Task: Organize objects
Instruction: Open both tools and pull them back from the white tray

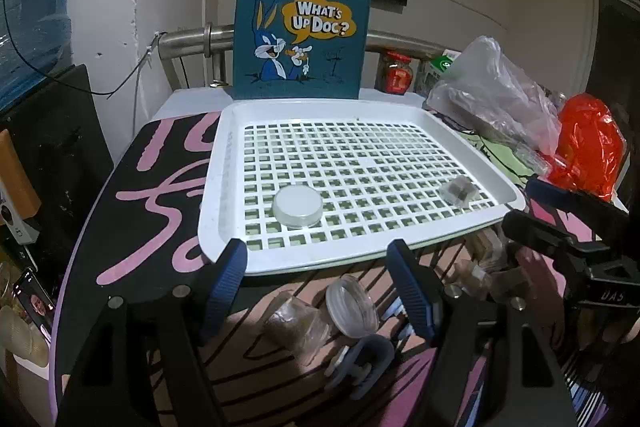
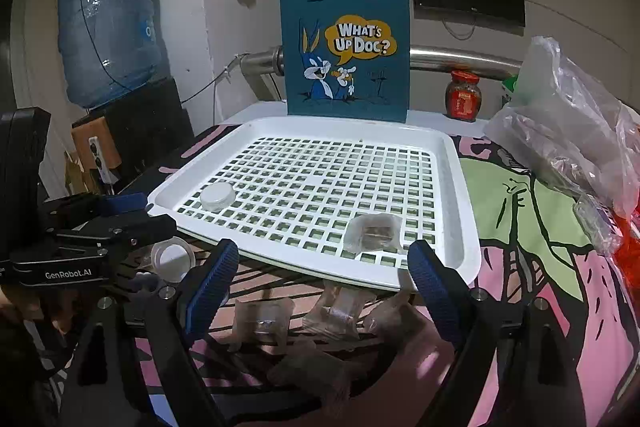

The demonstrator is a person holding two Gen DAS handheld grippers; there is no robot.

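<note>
A white grid tray [image 1: 224,163] [image 2: 456,195] lies on the patterned table. In it rest a round white lidded pot [image 1: 298,207] [image 2: 217,197] and a small clear packet [image 1: 458,191] [image 2: 374,233]. My left gripper [image 1: 320,287] stands open at the tray's near edge, above a clear round jar [image 1: 352,307] [image 2: 172,259] on its side, a brown-filled packet [image 1: 298,327] and a grey-blue clip [image 1: 360,363]. My right gripper [image 2: 322,291] is open too, over several clear packets [image 2: 340,311] on the table. Neither holds anything. Each shows in the other's view: right gripper [image 1: 536,207], left gripper [image 2: 140,217].
A blue cartoon tote bag [image 1: 300,27] [image 2: 344,47] stands behind the tray against a metal rail [image 2: 460,57]. A red jar [image 2: 463,95], clear plastic bags [image 2: 568,123] and a red bag [image 1: 588,147] crowd the right side. A water jug [image 2: 108,27] stands at the left.
</note>
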